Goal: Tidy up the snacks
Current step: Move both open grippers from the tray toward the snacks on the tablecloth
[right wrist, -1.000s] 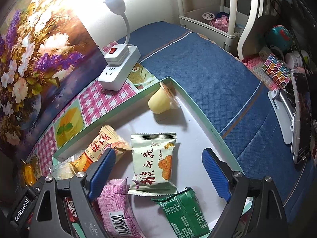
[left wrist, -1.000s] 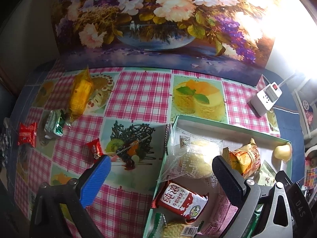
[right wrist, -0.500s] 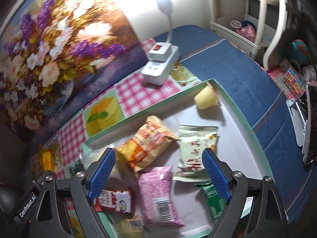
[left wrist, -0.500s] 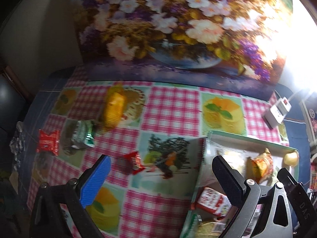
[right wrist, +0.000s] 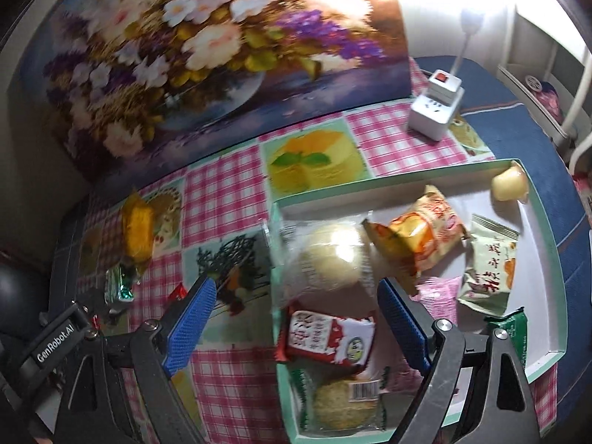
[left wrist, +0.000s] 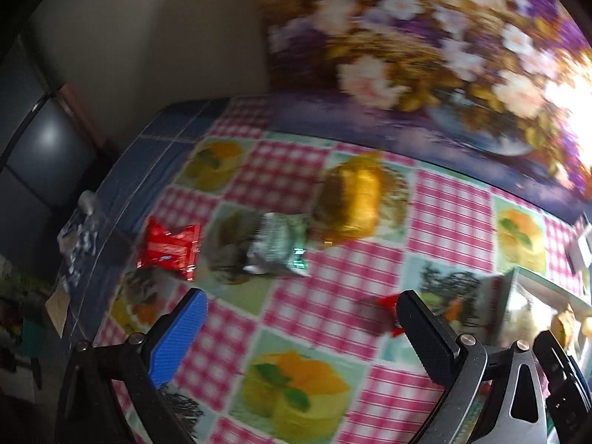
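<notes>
On the checked tablecloth lie loose snacks: a yellow packet (left wrist: 351, 199), a silver-green packet (left wrist: 277, 246), a red packet (left wrist: 168, 246) and a small red candy (left wrist: 381, 305). My left gripper (left wrist: 299, 327) hangs open above the cloth with nothing between its fingers; the small red candy lies by its right finger. The green-rimmed tray (right wrist: 547, 229) holds a clear-wrapped bun (right wrist: 325, 255), an orange packet (right wrist: 421, 233), a red-white packet (right wrist: 325, 336), a pale green packet (right wrist: 488, 270), a jelly cup (right wrist: 508, 185) and more. My right gripper (right wrist: 296, 318) is open and empty over the tray's left rim.
A large flower painting (right wrist: 207, 48) stands along the back of the table. A white power strip with a lamp (right wrist: 436, 107) sits at the back right. Blue cloth (right wrist: 518, 137) covers the table beyond the checked mat. Dark clutter lies off the table's left edge (left wrist: 77, 236).
Both views have swung left. The loose snacks now fill the left wrist view and the tray has slid to its right edge. The right gripper now hangs over the tray's left rim.
</notes>
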`<state>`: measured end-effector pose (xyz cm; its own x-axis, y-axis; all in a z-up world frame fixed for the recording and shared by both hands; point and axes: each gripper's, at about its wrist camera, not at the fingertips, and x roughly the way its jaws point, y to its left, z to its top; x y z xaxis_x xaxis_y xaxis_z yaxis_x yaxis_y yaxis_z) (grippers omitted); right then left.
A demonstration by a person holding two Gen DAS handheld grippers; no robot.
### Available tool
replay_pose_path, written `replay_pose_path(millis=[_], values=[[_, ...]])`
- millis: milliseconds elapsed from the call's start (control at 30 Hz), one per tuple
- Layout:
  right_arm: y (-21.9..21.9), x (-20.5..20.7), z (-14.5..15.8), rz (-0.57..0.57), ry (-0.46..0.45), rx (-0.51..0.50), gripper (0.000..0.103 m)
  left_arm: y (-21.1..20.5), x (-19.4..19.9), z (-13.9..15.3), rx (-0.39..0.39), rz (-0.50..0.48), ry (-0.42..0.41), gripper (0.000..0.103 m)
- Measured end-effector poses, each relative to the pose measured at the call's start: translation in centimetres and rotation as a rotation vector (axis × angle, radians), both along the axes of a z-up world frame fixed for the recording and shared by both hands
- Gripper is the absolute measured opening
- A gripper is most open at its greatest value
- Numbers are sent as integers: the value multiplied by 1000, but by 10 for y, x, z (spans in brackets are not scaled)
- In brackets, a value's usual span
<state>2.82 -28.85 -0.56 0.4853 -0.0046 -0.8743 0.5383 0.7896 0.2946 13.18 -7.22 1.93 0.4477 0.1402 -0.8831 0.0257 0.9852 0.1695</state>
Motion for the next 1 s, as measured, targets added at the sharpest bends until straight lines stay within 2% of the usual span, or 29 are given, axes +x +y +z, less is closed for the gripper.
replay_pose_path(millis=[200,333,567,833,1000], values=[[24,11,0,54,3,-16,89,40,7,-1,-13,92,2,103],[41,19,-2,91,4,-11,89,54,10,-3,-29,114,10,103],[69,33,-4,180,-10,9,89,73,14,-3,-14,160,4,103],[74,40,-16,213,-22,49,89,92,18,-9,-36,201,19,103],[76,45,-19,216,-24,30,89,91,24,-19,-63,191,45,103]])
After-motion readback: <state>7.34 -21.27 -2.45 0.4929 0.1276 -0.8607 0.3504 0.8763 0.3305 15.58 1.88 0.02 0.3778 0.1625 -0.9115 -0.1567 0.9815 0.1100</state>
